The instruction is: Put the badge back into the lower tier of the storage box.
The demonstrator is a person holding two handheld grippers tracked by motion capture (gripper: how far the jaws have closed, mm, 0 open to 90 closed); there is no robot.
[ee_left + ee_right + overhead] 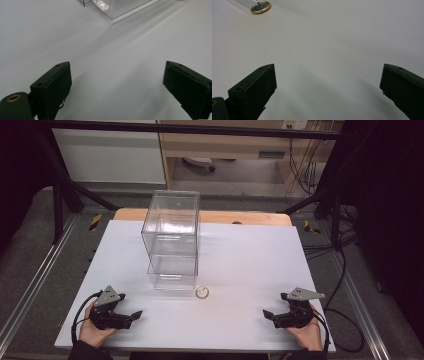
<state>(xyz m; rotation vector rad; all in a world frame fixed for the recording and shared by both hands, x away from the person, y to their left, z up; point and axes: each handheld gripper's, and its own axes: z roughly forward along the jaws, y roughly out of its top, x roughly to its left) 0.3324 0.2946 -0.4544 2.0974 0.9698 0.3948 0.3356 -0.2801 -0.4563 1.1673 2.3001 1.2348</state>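
Observation:
A tall clear plastic box (172, 240), two compartments stacked, stands mid-table; its lower corner (112, 7) shows at the top of the left gripper view. A small gold-rimmed round disc (202, 292) lies flat just in front of the box's right corner, and it appears again as the disc (260, 7) at the upper left of the right gripper view. My left gripper (134, 317) rests near the front left of the table, open, nothing between its jaws (117, 85). My right gripper (267, 316) rests at the front right, open and empty (328, 85).
The white tabletop (240, 260) has a wooden strip along its far edge. Black frame bars (65, 190) and cables (345, 270) flank the table. A grey floor with metal rails surrounds it.

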